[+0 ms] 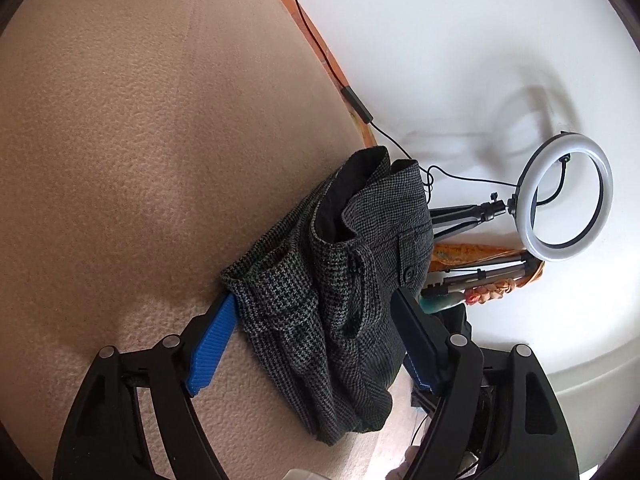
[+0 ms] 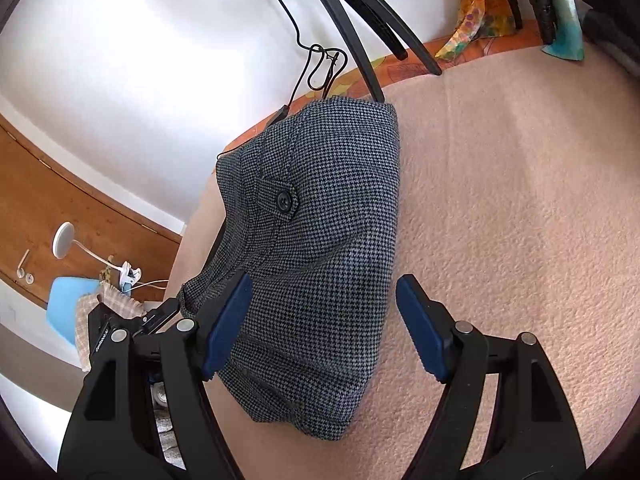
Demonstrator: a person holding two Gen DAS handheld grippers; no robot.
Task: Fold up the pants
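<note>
Left tongs: left tongs (image 1: 316, 320) stand apart, one blue finger at either side of the pants (image 1: 340, 280); the near finger (image 1: 214, 344) touches the cloth edge, yet nothing looks pinched.
Right tongs: right tongs (image 2: 324, 312) also apart, straddling the same bundle; whether the left-hand finger (image 2: 228, 320) presses the fabric or only lies over it, I cannot tell.
Pants: pants (image 2: 316, 240) lie folded into a compact stack on the beige blanket (image 1: 120, 160), close to its far edge, button tab (image 2: 280, 200) facing up.
Feel, by my reckoning: grey houndstooth weave, thickish, soft and floppy, several layers deep; it should sag when lifted, not hold shape. Not slippery, not fragile.
Loose side: in the left view the layers gape, dark lining (image 1: 340, 200) showing, so that side looks ready to spring open.
Where to grip: I'd say bite the whole stack at the folded edge, or the waistband hem where the cloth is doubled, never one layer alone.
Beyond: ring light (image 1: 568, 196) on its tripod (image 2: 356, 20) and cable (image 1: 320, 40) sit just past the bundle, near enough to snag.
</note>
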